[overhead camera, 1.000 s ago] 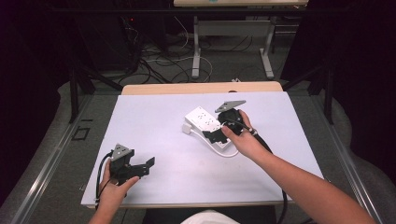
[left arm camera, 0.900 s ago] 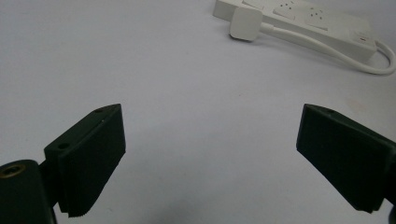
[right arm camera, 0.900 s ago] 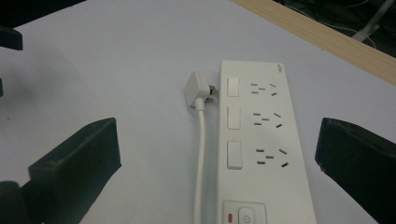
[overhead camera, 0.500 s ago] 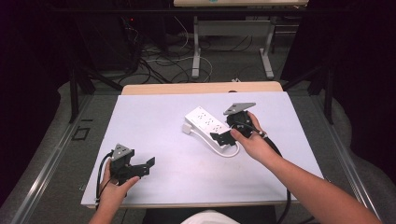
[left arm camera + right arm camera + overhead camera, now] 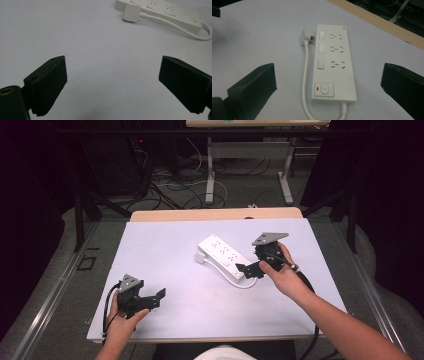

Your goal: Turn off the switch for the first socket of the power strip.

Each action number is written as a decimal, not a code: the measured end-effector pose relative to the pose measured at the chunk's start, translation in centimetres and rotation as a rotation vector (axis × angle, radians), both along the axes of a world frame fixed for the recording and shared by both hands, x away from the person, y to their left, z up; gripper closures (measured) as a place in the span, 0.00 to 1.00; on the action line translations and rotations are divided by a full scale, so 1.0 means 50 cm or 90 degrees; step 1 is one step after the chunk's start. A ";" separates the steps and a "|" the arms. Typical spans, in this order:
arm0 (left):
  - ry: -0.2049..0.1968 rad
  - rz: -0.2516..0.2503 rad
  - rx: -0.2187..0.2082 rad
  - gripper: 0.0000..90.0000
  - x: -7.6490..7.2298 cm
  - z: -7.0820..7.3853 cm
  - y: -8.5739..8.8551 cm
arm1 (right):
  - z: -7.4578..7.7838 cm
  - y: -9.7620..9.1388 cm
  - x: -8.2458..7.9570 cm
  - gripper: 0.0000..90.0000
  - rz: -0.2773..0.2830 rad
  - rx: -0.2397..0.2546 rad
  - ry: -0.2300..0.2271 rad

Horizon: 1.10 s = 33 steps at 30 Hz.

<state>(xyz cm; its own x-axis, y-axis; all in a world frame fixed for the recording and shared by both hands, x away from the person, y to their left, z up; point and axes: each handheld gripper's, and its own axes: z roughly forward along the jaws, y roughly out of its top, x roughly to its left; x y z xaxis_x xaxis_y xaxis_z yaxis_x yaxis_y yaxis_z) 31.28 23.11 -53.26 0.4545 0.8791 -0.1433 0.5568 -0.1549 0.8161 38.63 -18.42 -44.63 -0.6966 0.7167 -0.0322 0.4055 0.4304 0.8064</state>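
A white power strip (image 5: pixel 221 255) with three sockets, three rocker switches and a power button lies flat near the table's middle right. Its cable (image 5: pixel 244 284) loops back and the white plug (image 5: pixel 200 257) rests beside the strip's far end. My right gripper (image 5: pixel 248 270) hovers open just off the strip's near end. In the right gripper view the strip (image 5: pixel 334 62), its plug (image 5: pixel 305 36) and cable (image 5: pixel 305 82) lie ahead between the wide-apart jaws of that gripper (image 5: pixel 328 72). My left gripper (image 5: pixel 156 299) is open at the near left, holding nothing. In the left gripper view it (image 5: pixel 112 65) looks toward the distant strip (image 5: pixel 162 10).
The white tabletop (image 5: pixel 170 245) has a wooden strip (image 5: pixel 215 214) along its far edge. Beyond it are desk legs and floor cables (image 5: pixel 190 185). Metal rails run along both sides of the table.
My right gripper has drawn back from on top of the power strip toward the right and near side. The left gripper has stayed put.
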 end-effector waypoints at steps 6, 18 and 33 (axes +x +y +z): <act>-0.002 0.002 0.002 0.09 0.000 0.000 0.000 | -0.005 -0.035 -0.012 0.00 -0.018 0.015 0.004; 0.001 0.008 -0.006 0.09 0.003 0.002 -0.001 | -0.018 -0.106 -0.034 0.00 -0.061 0.047 0.006; -0.003 0.013 -0.006 0.09 0.005 0.002 0.001 | -0.061 -0.179 -0.051 0.00 -0.127 0.051 0.004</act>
<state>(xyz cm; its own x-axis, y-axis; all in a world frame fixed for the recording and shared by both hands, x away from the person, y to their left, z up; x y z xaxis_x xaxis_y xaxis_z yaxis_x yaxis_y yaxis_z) 31.51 23.18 -53.18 0.4376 0.8867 -0.1493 0.5560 -0.1364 0.8199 36.11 -27.39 -47.68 -0.5409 0.8404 0.0341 0.4813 0.2760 0.8320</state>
